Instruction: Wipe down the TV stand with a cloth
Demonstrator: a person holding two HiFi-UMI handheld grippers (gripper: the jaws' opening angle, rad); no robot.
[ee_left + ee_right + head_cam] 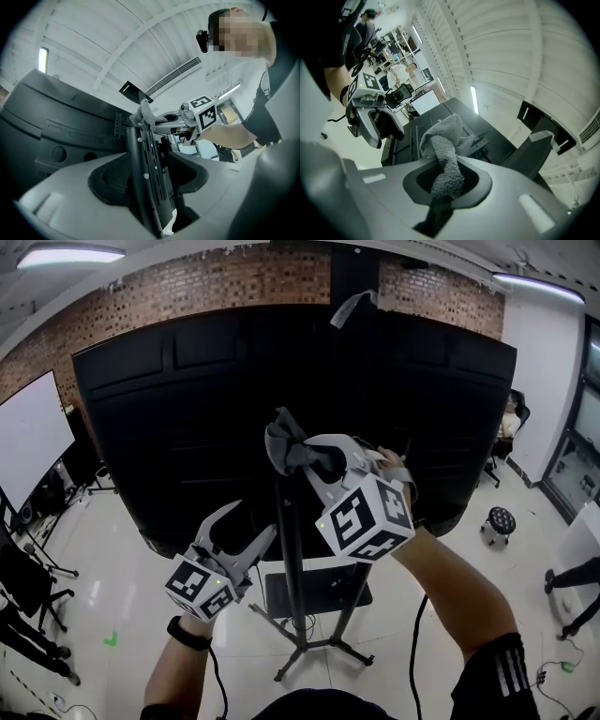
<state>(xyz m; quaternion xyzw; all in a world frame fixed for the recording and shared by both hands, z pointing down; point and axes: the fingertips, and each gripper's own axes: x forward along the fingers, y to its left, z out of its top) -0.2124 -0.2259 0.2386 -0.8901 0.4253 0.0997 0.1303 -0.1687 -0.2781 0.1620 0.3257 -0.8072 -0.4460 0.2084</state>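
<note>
The right gripper (309, 465) is clamped on a grey cloth (284, 442) atop the TV stand's (314, 645) upright black post (292, 568). The left gripper (255, 519) gapes, with the post between its jaws.

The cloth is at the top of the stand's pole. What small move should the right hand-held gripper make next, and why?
Probably slide the right hand-held gripper down the black pole: its jaws pinch the grey cloth at the pole's top, so nearly the whole length lies below.

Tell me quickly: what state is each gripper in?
Left gripper: open, stand post seen between its fingers.
Right gripper: closed on the cloth.
</note>
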